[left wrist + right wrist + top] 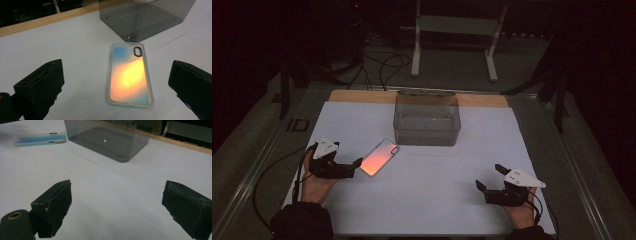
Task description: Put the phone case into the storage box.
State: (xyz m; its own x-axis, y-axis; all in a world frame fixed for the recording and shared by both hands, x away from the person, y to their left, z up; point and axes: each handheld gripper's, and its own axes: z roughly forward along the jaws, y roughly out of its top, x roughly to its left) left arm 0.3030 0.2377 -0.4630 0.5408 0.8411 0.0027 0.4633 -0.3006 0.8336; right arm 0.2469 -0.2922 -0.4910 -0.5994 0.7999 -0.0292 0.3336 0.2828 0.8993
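An iridescent orange-and-blue phone case [379, 157] lies flat on the white sheet, its camera cutout toward the box. In the left gripper view the case [128, 77] lies just ahead of and between the wide-apart jaws. My left gripper [348, 159] is open, with one jaw tip close to the case's near end; I cannot tell if it touches. My right gripper [490, 176] rests open near the front right, holding nothing. From the right gripper view the case [40, 139] is far off at the upper left.
A clear grey plastic box [427, 120] stands behind the case and looks empty. The white sheet [437, 200] covers the table, with a wooden strip [357, 96] along its far edge. Beyond are a metal stand [452, 25] and floor cables [382, 65].
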